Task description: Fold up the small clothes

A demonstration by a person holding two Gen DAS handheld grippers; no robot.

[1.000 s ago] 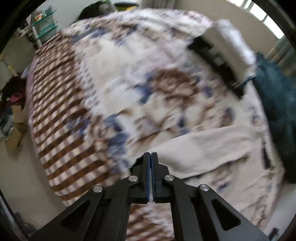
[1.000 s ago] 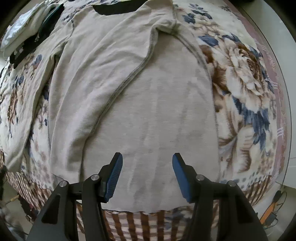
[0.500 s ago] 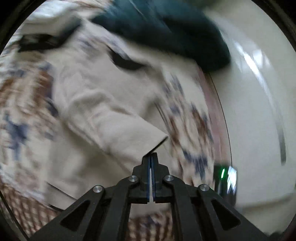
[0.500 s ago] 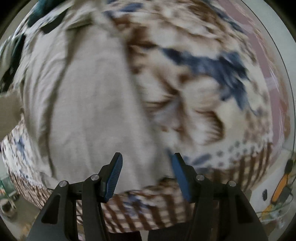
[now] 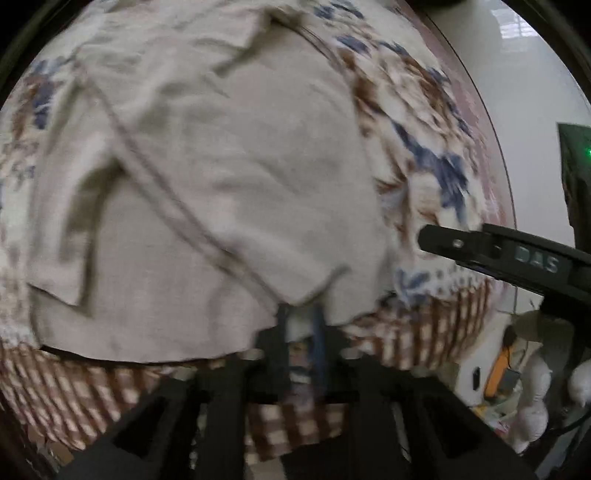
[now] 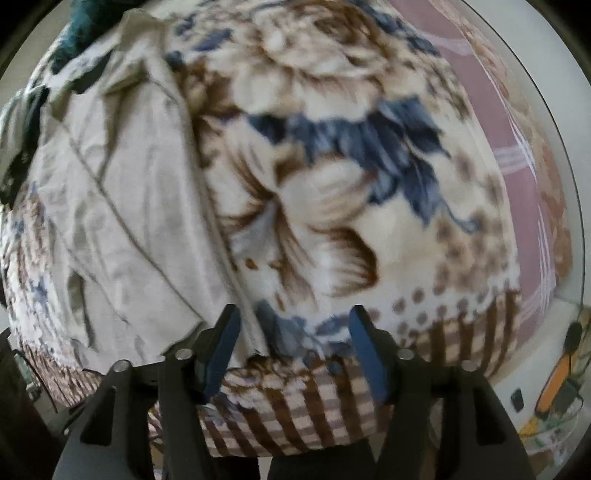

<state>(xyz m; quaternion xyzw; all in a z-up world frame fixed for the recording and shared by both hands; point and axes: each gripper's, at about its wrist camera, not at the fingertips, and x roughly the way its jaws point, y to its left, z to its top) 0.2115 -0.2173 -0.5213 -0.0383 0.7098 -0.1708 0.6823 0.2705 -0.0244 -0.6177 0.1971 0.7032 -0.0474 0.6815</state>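
A beige long-sleeved shirt [image 5: 207, 177] lies spread on a floral blanket [image 5: 417, 122], one sleeve folded across its body with the cuff near the bottom hem. My left gripper [image 5: 301, 325] is just below that cuff, its jaws a small gap apart, holding nothing; the view is blurred. My right gripper [image 6: 291, 347] is open and empty over the blanket [image 6: 332, 166], beside the shirt's right bottom corner [image 6: 122, 206]. One right finger [image 5: 480, 247] shows in the left wrist view, to the right of the shirt.
The blanket's brown checked border [image 6: 295, 413] hangs over the near bed edge. A dark teal garment [image 6: 88, 26] lies at the far left. A pink sheet [image 6: 491, 99] shows to the right. Clutter and an orange tool [image 6: 554, 384] lie on the floor.
My left gripper carried the sleeve across the shirt's body, then its jaws parted and let go of the cuff. My right gripper moved right, off the shirt to its right bottom corner.
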